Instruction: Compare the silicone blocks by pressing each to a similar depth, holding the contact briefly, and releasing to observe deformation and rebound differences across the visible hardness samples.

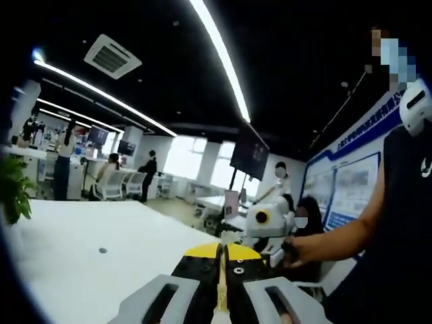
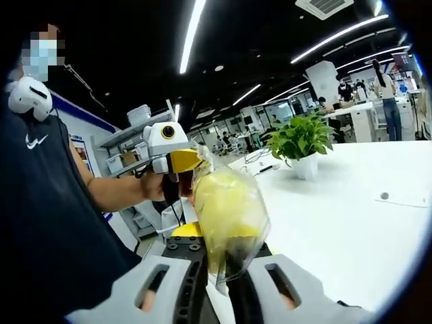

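A clear plastic bag (image 2: 226, 216) with a yellow piece inside stands up from between the jaws of my right gripper (image 2: 206, 236), which is shut on its lower end. In the right gripper view my left gripper (image 2: 183, 162) comes in from the left, its yellow tips pinching the bag's top corner. In the left gripper view my left gripper (image 1: 221, 253) is shut, with only a thin pale edge of the bag (image 1: 219, 287) showing between the jaws. The right gripper (image 1: 264, 223) faces it close by, held in a person's hand (image 1: 291, 251). I cannot see any blocks laid out.
A white table (image 1: 81, 270) (image 2: 351, 229) spreads beneath, with a small round cap (image 1: 102, 250) (image 2: 384, 196) in it. A potted plant (image 2: 300, 145) stands at the table's far side. The person's dark shirt (image 2: 47, 223) is close on one side. Desks and people sit far behind.
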